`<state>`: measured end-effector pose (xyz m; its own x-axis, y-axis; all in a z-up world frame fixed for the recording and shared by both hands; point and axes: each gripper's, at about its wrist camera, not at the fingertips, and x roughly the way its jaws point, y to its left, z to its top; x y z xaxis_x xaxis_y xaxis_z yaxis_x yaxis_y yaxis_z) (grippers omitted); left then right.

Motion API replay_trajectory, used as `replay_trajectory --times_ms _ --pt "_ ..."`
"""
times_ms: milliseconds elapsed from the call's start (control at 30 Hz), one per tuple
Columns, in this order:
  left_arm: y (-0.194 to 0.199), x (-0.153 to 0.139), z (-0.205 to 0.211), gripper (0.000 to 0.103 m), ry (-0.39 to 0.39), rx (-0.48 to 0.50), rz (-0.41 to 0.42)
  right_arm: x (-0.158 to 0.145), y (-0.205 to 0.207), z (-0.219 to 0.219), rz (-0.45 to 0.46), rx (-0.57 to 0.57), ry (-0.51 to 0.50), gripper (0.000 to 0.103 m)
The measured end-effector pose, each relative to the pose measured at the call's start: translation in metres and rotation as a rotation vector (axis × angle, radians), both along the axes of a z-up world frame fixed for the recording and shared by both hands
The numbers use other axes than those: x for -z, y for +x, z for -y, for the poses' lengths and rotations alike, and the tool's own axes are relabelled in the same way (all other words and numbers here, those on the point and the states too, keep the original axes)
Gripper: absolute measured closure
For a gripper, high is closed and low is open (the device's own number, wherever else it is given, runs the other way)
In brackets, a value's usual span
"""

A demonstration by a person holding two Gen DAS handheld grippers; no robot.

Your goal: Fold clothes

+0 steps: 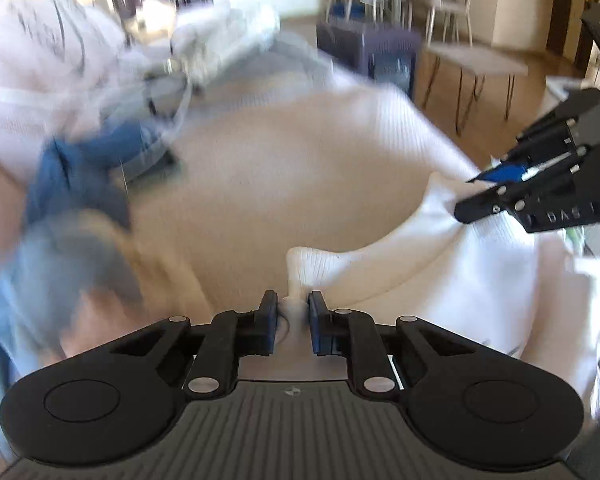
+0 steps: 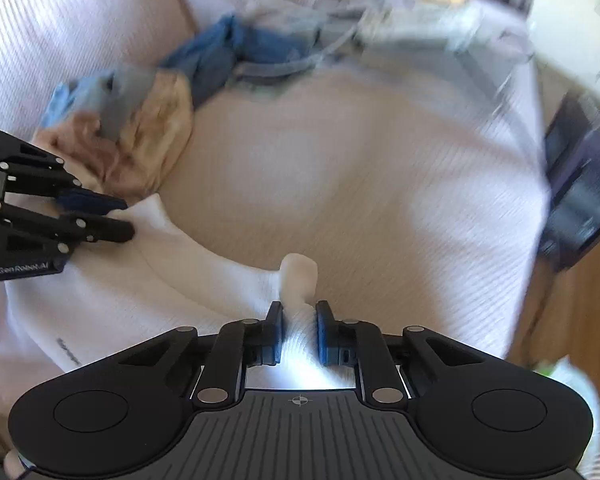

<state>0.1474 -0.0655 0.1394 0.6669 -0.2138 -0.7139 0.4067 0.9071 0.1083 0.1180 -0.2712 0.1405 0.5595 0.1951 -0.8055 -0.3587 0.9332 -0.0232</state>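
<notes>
White ribbed garment (image 1: 440, 276), small dark print near hem. Sofa cushion (image 1: 280, 184) cream/beige w/ fine rib texture. Crumpled denim (image 2: 236, 56) mid-blue. Tan cloth (image 2: 156, 128) beside pale blue-grey piece. Hand-held gripper (image 1: 293, 320) black, blue pads; other hand-held gripper (image 2: 298, 332) same.

shirt (image 2: 140, 300): on sofa (image 2: 360, 184), near edge
clothes pile (image 2: 148, 120): behind shirt, on sofa
side table (image 1: 476, 60): beyond sofa
</notes>
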Motion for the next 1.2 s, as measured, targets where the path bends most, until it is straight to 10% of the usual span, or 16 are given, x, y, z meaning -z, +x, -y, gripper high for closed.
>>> replay_trajectory --times_ms 200,433,767,1200 --pt "0.061 -0.028 0.011 0.089 -0.018 -0.061 0.11 -0.037 0.033 0.008 0.179 0.079 -0.034 0.087" --pt "0.1 0.058 0.017 0.085 0.103 -0.075 -0.045 0.023 0.089 0.001 0.09 0.091 -0.08 0.087" --pt "0.106 0.053 0.004 0.053 0.074 -0.153 -0.071 0.054 0.1 0.025 0.005 0.159 0.047 0.074" --pt "-0.082 -0.027 -0.045 0.03 0.047 -0.154 0.027 -0.023 -0.042 0.057 0.095 0.146 0.034 0.069"
